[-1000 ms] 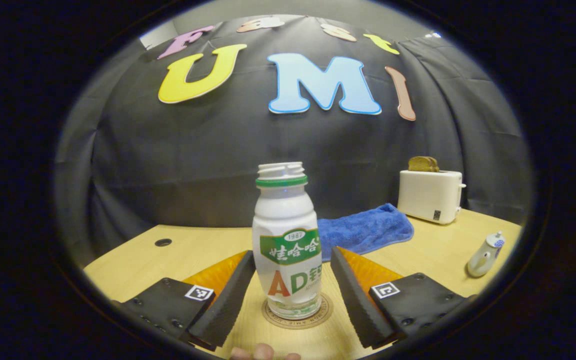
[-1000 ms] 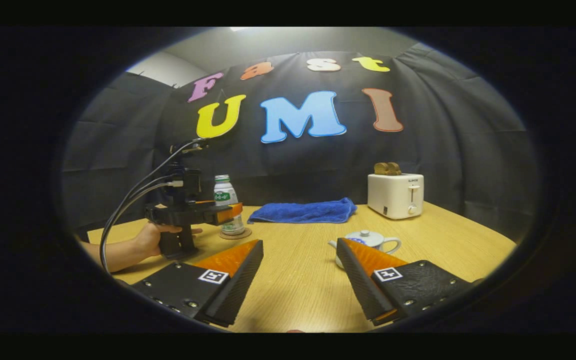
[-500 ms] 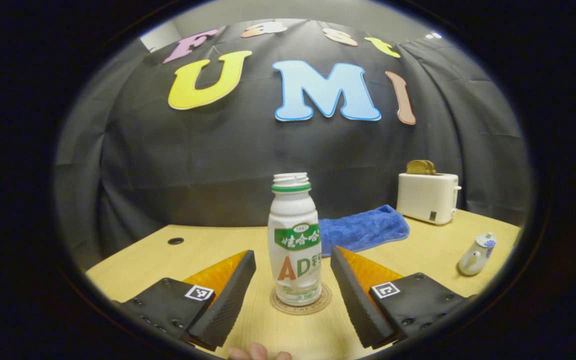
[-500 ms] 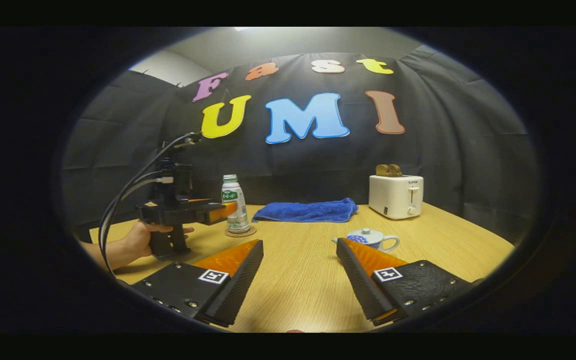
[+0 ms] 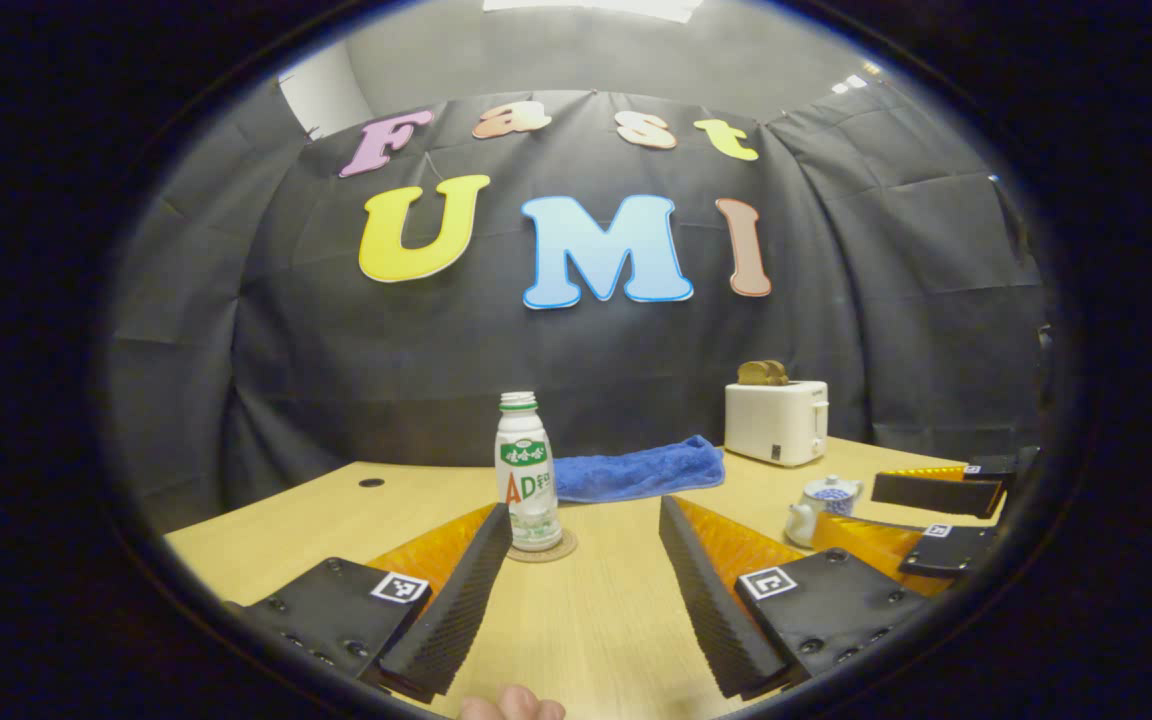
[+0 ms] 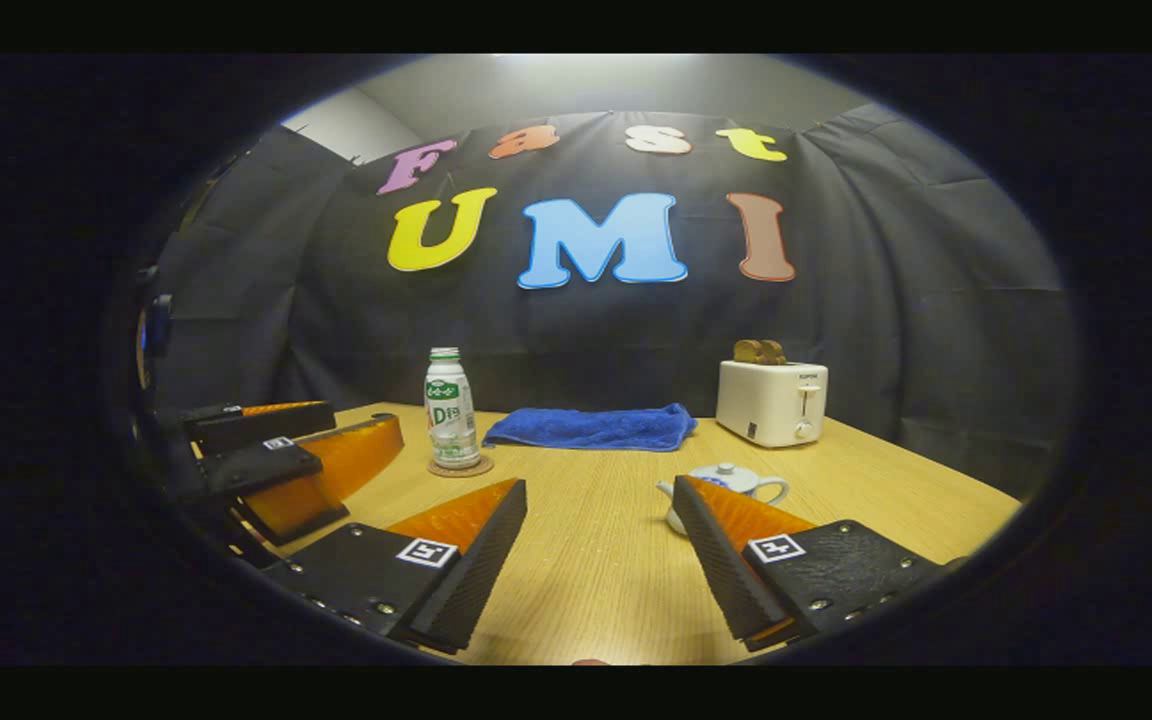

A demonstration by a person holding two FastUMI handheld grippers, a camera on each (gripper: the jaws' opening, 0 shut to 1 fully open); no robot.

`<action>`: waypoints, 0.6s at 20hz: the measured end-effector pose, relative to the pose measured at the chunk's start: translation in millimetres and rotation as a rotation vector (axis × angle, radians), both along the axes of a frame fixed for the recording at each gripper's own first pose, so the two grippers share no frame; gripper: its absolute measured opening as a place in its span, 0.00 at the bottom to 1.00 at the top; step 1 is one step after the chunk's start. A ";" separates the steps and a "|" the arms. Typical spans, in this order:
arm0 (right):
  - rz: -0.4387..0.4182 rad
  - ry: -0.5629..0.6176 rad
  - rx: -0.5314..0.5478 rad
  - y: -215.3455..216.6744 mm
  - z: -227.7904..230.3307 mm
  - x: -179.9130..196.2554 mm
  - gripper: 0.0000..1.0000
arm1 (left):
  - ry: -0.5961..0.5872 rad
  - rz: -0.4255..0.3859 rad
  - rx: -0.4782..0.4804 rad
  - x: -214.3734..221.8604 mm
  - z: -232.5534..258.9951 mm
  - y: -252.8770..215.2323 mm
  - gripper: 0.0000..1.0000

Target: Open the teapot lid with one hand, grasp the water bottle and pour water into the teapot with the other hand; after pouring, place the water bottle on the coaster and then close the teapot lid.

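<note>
On the wooden table [image 6: 586, 560], everything lies around the white toaster [image 6: 772, 401] by the back wall. Left of the toaster sprawls a blue towel [image 6: 591, 428]; further left the water bottle [image 6: 450, 408] stands upright on its round coaster [image 6: 459, 467], uncapped. In front of the toaster sits the small teapot [image 6: 726, 485], lid on. The bottle looks like light, smooth plastic, best held at mid-body; the teapot seems brittle ceramic, its lid lifted by the knob. The left gripper [image 5: 581, 580] and right gripper [image 6: 601, 560] both hold their jaws apart, gripping nothing.
</note>
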State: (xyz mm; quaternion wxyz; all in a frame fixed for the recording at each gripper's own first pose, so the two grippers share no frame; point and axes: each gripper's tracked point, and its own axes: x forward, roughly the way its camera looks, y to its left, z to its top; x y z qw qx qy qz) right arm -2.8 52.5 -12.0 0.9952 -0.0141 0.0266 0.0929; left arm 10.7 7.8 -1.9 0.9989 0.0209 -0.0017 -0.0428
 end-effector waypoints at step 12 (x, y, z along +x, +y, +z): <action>-0.088 -0.036 0.012 -3.1 -9.0 -2.0 0.90 | 0.006 0.125 -0.028 -21.7 -25.6 10.5 1.00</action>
